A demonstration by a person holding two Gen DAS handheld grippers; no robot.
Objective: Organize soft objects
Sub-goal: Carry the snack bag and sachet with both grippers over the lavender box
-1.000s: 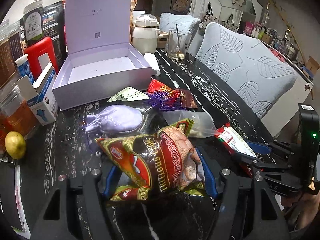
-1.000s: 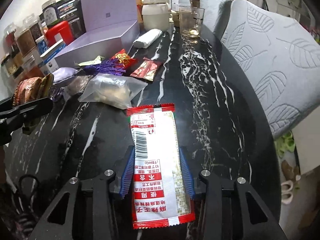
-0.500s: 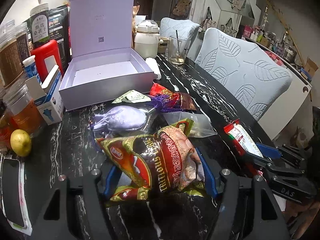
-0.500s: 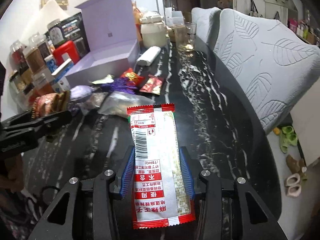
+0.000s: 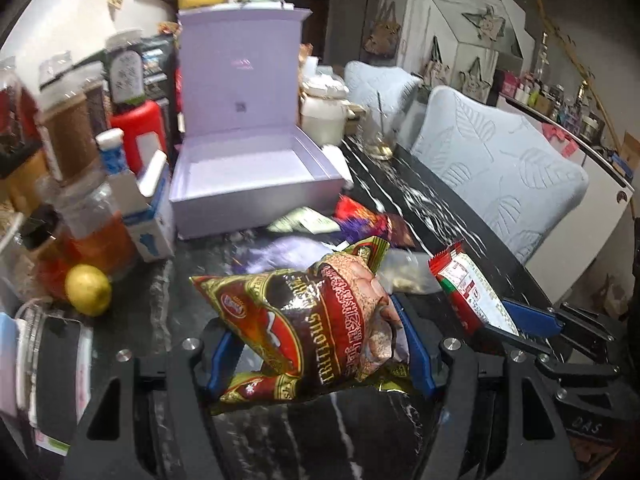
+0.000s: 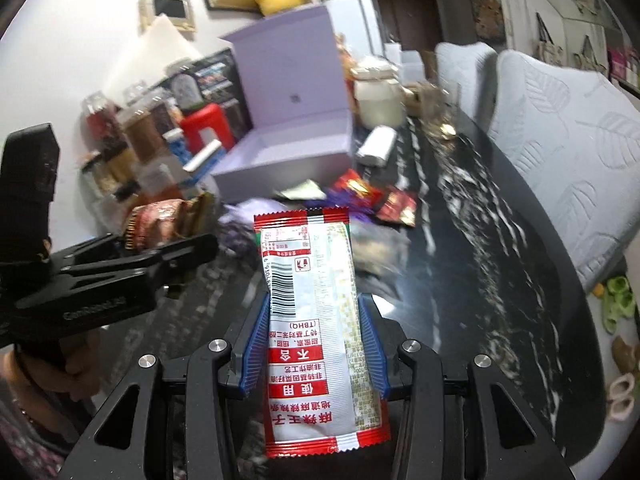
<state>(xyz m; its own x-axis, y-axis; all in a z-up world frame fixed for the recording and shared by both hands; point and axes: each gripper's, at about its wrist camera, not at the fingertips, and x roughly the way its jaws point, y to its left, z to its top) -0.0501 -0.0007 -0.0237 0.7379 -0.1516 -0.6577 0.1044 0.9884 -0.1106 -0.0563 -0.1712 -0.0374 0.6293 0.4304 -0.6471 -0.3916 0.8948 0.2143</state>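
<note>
My left gripper [image 5: 316, 356] is shut on a dark red and gold snack bag [image 5: 312, 320] and holds it above the black marble table [image 5: 460, 216]. My right gripper [image 6: 314, 340] is shut on a red and white sauce packet [image 6: 316, 320], also lifted; it shows in the left wrist view [image 5: 468, 288] to the right. The open lilac box [image 5: 244, 176] stands ahead at the back left, its inside bare. A lilac pouch [image 5: 288, 252], a clear bag [image 5: 404, 276] and small red packets [image 6: 376, 196] lie on the table in front of the box.
Jars and bottles [image 5: 72, 140], a red canister [image 5: 140, 132], a blue and white carton [image 5: 152, 208] and a lemon [image 5: 88, 290] crowd the left side. A white pot [image 5: 324, 116] and a glass [image 5: 380, 136] stand behind. Grey leaf-pattern chairs [image 5: 500, 176] line the right edge.
Both grippers have risen with their packets and tilted toward the lilac box, which now sits nearer and more central. The scene is motion blurred.
</note>
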